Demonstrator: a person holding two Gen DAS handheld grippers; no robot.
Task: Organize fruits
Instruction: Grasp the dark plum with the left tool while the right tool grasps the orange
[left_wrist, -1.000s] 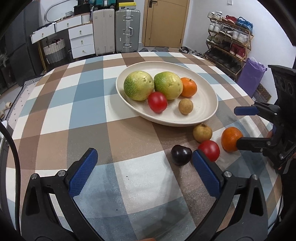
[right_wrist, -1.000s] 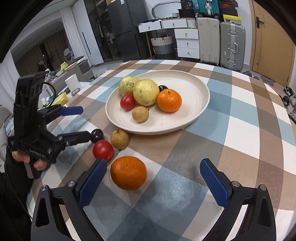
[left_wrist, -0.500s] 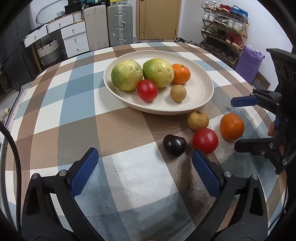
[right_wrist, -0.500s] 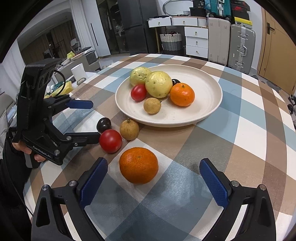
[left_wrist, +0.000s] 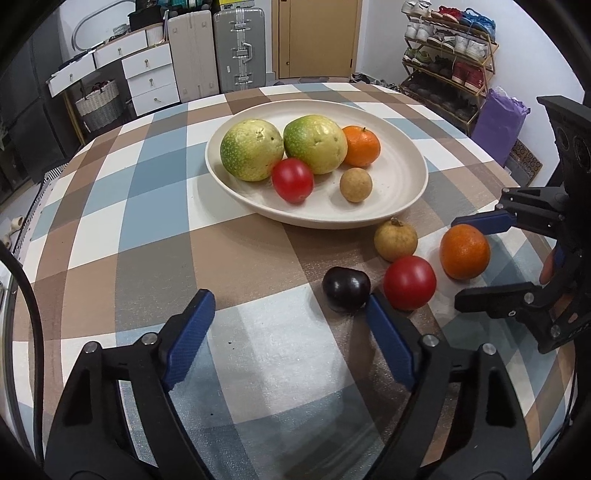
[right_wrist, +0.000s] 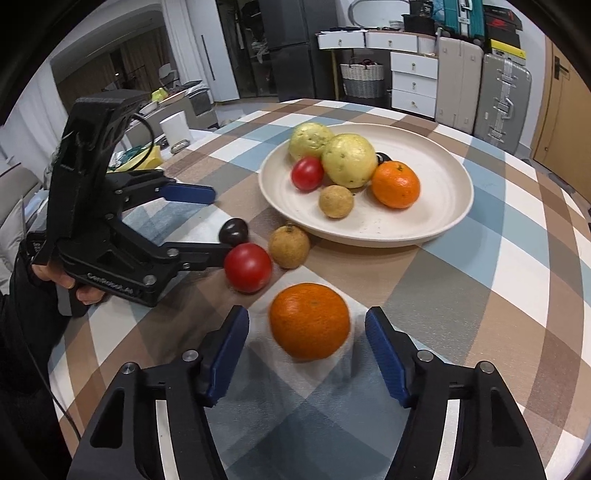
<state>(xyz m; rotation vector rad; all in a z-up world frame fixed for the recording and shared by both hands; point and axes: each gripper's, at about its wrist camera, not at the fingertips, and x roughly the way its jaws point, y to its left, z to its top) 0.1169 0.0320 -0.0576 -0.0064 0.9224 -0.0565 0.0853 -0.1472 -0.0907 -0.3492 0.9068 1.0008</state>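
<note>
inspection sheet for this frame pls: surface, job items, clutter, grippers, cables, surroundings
Surface: round table under a checked cloth.
Job's things: plate holds two green fruits, a tomato, a small orange, a small tan fruit. Loose on the cloth: large orange, red tomato, dark plum, tan fruit.
Clutter: nothing seen on the cloth.
Grippers: right gripper straddles the large orange, pads not touching it; jaws have just been closing. Left gripper open beside the plum, jaws also just closing, nothing between them.
Cables: black cable at the left gripper.
Surroundings: suitcases, shoe rack.
</note>
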